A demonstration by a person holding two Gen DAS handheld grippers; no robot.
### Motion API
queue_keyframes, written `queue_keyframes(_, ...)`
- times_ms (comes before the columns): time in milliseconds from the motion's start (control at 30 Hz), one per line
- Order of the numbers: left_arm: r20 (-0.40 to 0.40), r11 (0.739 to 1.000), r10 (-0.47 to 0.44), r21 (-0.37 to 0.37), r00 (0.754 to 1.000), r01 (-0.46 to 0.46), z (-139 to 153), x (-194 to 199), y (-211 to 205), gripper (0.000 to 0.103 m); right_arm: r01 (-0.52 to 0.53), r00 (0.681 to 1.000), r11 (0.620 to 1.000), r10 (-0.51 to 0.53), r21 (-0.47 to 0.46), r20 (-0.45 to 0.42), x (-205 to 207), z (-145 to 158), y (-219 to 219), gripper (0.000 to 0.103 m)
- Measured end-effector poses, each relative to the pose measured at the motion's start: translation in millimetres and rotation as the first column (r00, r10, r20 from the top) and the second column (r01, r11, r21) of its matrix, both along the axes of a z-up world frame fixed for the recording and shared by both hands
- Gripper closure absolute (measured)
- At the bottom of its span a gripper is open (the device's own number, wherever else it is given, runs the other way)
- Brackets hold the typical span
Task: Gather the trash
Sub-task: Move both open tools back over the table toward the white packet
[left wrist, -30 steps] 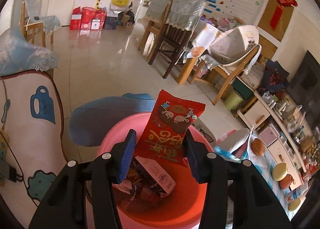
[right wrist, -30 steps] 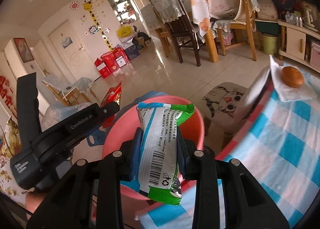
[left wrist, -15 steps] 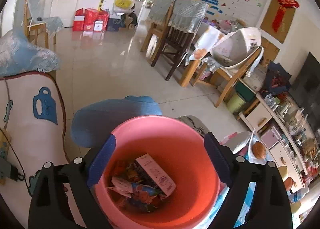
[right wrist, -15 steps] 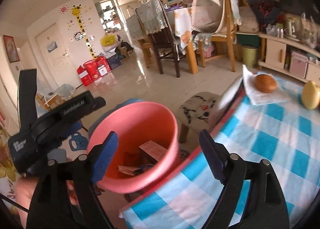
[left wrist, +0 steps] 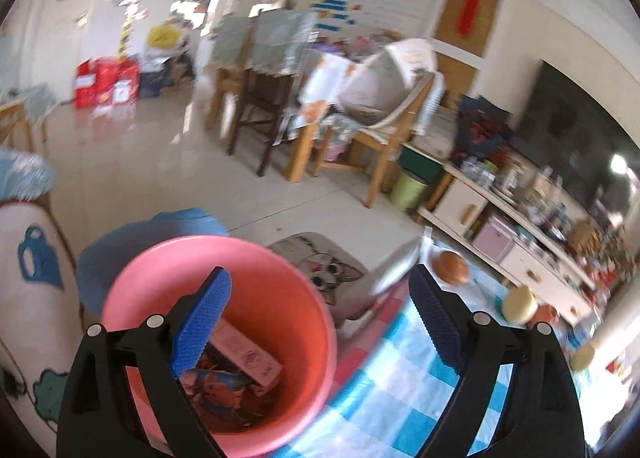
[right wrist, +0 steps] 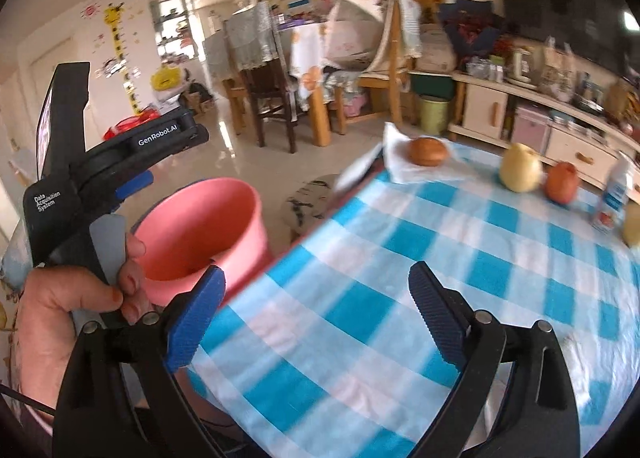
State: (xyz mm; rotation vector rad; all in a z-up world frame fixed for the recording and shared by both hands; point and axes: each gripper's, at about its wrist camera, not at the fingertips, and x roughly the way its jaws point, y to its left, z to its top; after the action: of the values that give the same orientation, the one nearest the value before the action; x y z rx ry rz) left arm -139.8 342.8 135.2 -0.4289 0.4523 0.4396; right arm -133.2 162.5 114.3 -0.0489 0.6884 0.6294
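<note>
Both wrappers are already dropped: the left gripper point(left wrist: 320, 322) and right gripper point(right wrist: 316, 310) are released and empty, the right's jaws having just spread wider, and the trash lies in the pink bucket point(left wrist: 312, 306) at seven o'clock beside the counter point(right wrist: 400, 298). Next, I judge, comes finding more trash toward two o'clock on the counter. Both grippers tilt downward, the left hand point(right wrist: 68, 310) clasping its handle.

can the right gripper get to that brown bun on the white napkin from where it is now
Probably yes. The right gripper is open and empty over the checked tablecloth, and nothing stands between it and the brown bun on the far edge.
</note>
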Motion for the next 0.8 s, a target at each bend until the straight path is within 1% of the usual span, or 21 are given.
queue_keyframes(100, 0.017, 0.998, -0.054, 0.023, 0.998, 0.054, 3.1, 2.4, -18.5, 0.013, 0.048, 0.999, 0.999, -0.048, 0.002, 0.002, -5.9, 0.7, -29.4, 0.009)
queue_keyframes(200, 0.033, 0.993, -0.11, 0.047, 0.993, 0.108, 5.5, 5.4, -37.3, 0.013, 0.084, 0.996, 0.996, -0.084, 0.001, 0.005, -10.3, 2.1, -49.9, 0.009)
queue_keyframes(367, 0.033, 0.984, -0.161, 0.082, 0.986, 0.158, 6.1, 9.4, -61.9, 0.013, 0.136, 0.99, 0.99, -0.137, 0.02, 0.025, -17.5, 9.7, -83.9, 0.009)
queue_keyframes(467, 0.022, 0.977, -0.184, 0.111, 0.983, 0.181, 5.9, 11.9, -76.0, 0.013, 0.153, 0.987, 0.988, -0.154, 0.025, 0.037, -21.9, 13.8, -96.5, 0.009)
queue_keyframes(633, 0.008, 0.957, -0.247, 0.16, 0.969, 0.242, 5.5, 13.3, -102.6, 0.013, 0.189, 0.978, 0.982, -0.191, 0.023, 0.083, -32.3, 23.0, -119.7, 0.009)
queue_keyframes(700, -0.004, 0.944, -0.274, 0.189, 0.962, 0.27, 4.6, 14.3, -116.2, 0.013, 0.205, 0.973, 0.979, -0.206, 0.021, 0.104, -36.4, 26.5, -128.6, 0.009)
queue_keyframes(800, -0.017, 0.927, -0.311, 0.213, 0.95, 0.307, 4.5, 17.3, -133.2, 0.013, 0.231, 0.964, 0.973, -0.233, 0.028, 0.128, -40.7, 31.3, -143.0, 0.008)
